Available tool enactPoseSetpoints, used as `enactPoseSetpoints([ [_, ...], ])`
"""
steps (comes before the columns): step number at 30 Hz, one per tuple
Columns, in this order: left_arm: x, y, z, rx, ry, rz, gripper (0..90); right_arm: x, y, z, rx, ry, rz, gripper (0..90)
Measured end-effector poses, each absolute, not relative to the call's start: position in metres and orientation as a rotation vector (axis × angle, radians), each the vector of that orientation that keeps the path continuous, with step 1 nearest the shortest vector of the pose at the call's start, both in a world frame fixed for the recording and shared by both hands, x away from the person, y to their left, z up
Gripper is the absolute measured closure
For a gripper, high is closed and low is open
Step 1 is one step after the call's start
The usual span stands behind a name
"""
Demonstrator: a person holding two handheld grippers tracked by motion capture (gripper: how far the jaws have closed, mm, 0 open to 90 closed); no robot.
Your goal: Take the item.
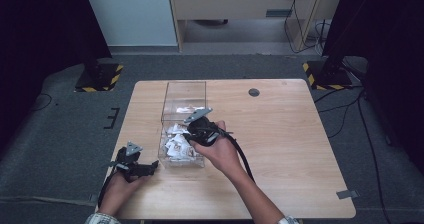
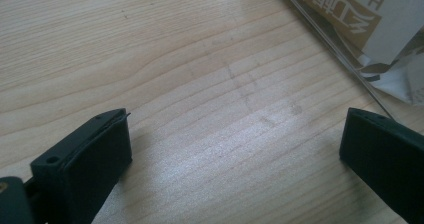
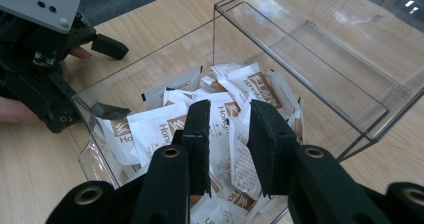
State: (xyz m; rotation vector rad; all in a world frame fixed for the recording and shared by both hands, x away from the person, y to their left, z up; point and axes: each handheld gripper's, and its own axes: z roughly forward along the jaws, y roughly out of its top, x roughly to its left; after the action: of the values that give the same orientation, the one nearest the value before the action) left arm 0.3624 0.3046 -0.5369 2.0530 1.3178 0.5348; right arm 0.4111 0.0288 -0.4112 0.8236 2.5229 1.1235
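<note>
Currently, right hand: the person's right hand (image 1: 220, 151) reaches in from the lower edge and tilts the right gripper (image 3: 229, 134) down over the near end of the clear plastic box (image 1: 184, 91).
Right jaws: narrowed to a small gap just above the pile; a sachet edge shows in the gap, but whether the pads press on it cannot be told.
Sachets: white and brown sachets (image 3: 165, 126) lie heaped in the box's near compartment; the far compartment behind the divider holds only a few.
Left hand: the left hand (image 1: 117, 189) rests low at the table's near left corner, its left gripper (image 1: 134, 165) level and pointing at the box.
Left jaws: spread wide over bare wood, holding nothing.
Hidden or unclear: print on the sachets is partly readable but cut off; the box's near wall shows as a glare-streaked edge in the left gripper view, with one sachet (image 2: 360, 19) behind it.
Surface: a light wooden table (image 1: 290, 149) with a round dark cable port (image 1: 254, 92).
Room: grey carpet, black stands on striped base plates (image 1: 102, 76), and trailing cables.
</note>
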Motion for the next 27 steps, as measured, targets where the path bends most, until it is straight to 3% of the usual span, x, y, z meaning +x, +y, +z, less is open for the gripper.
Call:
enactPoseSetpoints([
  [9, 0.362, 0.305, -0.537, 2.053, 1.318, 0.535, 0.0, 0.416, 0.032, -0.423, 0.83, 2.535, 1.105, 75.1],
  [27, 0.362, 0.305, -0.537, 2.053, 1.318, 0.535, 0.0, 0.419, 0.037, -0.439, 0.84, 2.56, 1.061, 75.3],
])
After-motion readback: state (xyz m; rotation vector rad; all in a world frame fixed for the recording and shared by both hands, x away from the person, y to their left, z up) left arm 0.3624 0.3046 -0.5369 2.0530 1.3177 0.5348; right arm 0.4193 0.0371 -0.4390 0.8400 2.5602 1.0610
